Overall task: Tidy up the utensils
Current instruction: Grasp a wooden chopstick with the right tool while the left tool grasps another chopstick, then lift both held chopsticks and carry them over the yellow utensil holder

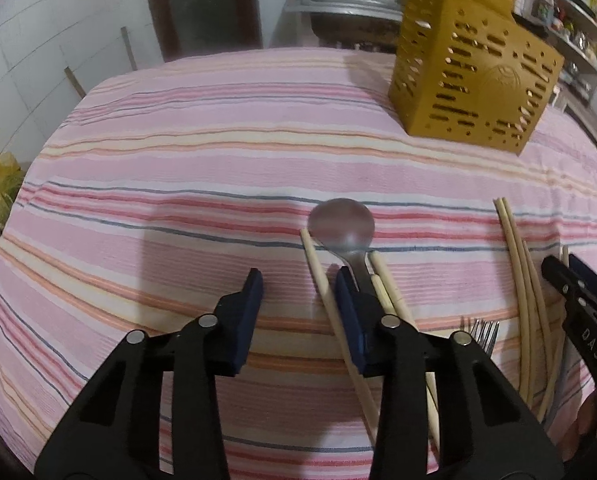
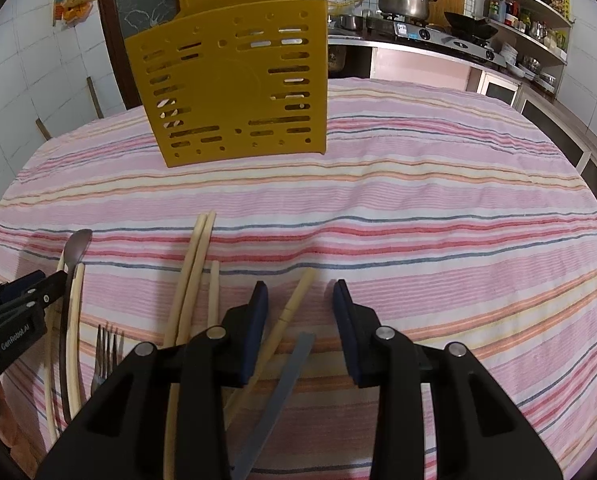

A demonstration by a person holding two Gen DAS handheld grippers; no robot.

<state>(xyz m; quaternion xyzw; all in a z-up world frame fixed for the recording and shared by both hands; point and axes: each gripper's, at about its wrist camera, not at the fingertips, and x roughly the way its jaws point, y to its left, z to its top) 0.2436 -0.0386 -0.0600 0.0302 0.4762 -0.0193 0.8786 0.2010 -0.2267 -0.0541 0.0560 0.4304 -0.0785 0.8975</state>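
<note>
Spoon (image 1: 341,225) lies just ahead of the left claw (image 1: 298,284), its handle under the right-hand pad; the jaws stand apart, holding nothing; chopsticks (image 1: 322,280) lie between and beside them; the yellow holder (image 1: 470,80) stands well ahead to the right. Right claw (image 2: 300,292) also gapes empty over a chopstick (image 2: 294,304) and a grey knife (image 2: 294,364); the fork (image 2: 107,344) lies to its left, the holder far ahead. Picking seems not yet begun; next, I judge, a claw must lower, straddle one utensil and close.
</note>
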